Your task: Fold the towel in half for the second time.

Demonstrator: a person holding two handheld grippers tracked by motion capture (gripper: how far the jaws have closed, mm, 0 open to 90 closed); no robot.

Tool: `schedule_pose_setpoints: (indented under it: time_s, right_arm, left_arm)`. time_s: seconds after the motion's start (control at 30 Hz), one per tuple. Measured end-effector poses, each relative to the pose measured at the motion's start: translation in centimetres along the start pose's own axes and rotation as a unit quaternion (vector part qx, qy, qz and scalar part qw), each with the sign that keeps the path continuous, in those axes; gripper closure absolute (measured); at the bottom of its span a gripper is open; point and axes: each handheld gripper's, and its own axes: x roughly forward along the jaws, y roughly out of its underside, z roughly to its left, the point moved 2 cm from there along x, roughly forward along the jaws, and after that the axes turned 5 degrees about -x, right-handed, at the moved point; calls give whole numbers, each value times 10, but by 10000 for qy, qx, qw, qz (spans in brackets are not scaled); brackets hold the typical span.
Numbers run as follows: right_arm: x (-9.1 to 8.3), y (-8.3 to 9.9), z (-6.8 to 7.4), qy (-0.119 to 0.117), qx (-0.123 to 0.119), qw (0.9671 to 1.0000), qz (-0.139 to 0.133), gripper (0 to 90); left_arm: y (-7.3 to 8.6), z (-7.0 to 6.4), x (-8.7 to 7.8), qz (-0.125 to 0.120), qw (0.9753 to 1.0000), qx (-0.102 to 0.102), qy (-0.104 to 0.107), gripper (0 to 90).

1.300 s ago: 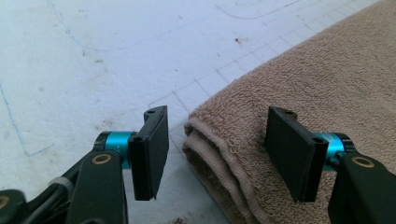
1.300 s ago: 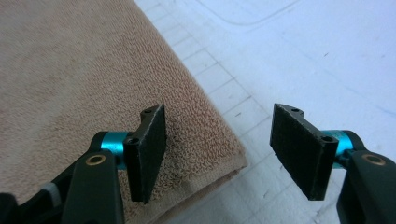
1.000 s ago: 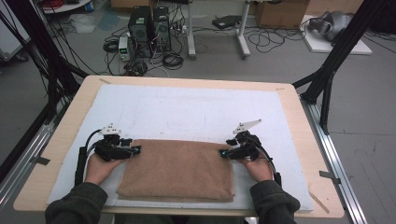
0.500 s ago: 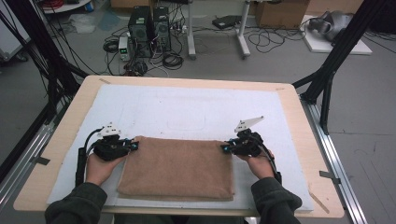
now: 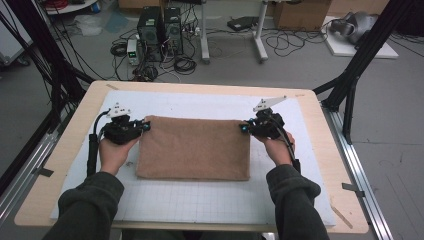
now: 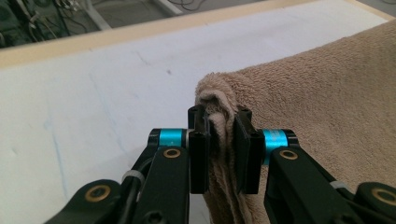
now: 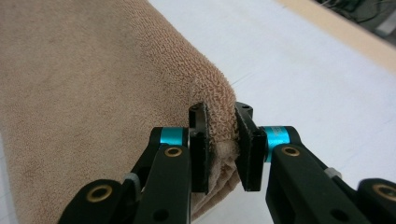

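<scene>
A folded tan towel [image 5: 195, 148] lies flat on the white mat in the middle of the table. My left gripper [image 5: 145, 125] pinches the towel's far left corner; in the left gripper view the towel [image 6: 327, 102] bunches up between the black jaws of that gripper [image 6: 219, 140]. At the far right corner my right gripper [image 5: 243, 128] is shut on the cloth too. The right gripper view has the towel [image 7: 93, 84] running off to the left, its corner squeezed in that gripper [image 7: 219, 140].
The white gridded mat [image 5: 200, 200] covers most of the wooden table [image 5: 70, 145]. Black frame posts [image 5: 355, 70] stand at the table's sides. Beyond the far edge sit computer towers [image 5: 160, 25] and cables on the floor.
Both grippers have moved away from me, dragging the towel's far edge with them. The towel now lies farther up the mat and looks stretched out flat.
</scene>
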Motion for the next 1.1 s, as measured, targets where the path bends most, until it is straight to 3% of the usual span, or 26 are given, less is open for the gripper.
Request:
schedule_pose_setpoints:
  time_s: [0.07,0.1,0.13,0.2,0.23,0.47,0.57,0.7,0.77,0.83,0.9,1.03,1.1]
  right_arm:
    - [3,-9,-10,144,54,9999,-54,713]
    - [6,-11,-16,318,70,9995,-39,602]
    - [10,-11,-22,446,236,9987,-12,517]
    - [12,-5,-29,308,689,9971,-126,493]
    - [14,-2,-29,313,726,9968,-105,483]
    - [21,23,0,1,585,9981,186,518]
    - [21,29,16,-168,510,9985,110,532]
    - [21,35,39,-426,325,9985,142,528]
    - [20,38,48,-455,229,9986,169,520]
    - [19,42,53,-491,231,9985,112,511]
    - [21,48,56,-563,368,9977,95,495]
    - [29,60,61,-561,395,9970,348,489]
    - [32,62,62,-509,320,9974,390,492]
  left_arm:
    - [-9,5,9,-129,9998,-68,-169,761]
    - [-12,8,13,-106,9994,-97,-319,708]
    - [-13,11,16,-98,9988,-137,-468,648]
    - [-10,17,15,-77,9984,-321,-460,561]
    - [-8,18,14,-30,9986,-307,-434,541]
    - [28,6,-3,299,9996,9,13,543]
    - [45,-3,-10,403,9989,226,79,544]
    - [64,-11,-20,548,9977,306,237,568]
    - [72,-14,-25,548,9974,383,254,581]
    - [79,-14,-25,774,9955,520,189,587]
    - [86,-13,-26,883,9942,608,127,581]
    - [95,-9,-24,957,9944,422,165,574]
    - [95,-9,-23,979,9939,474,150,574]
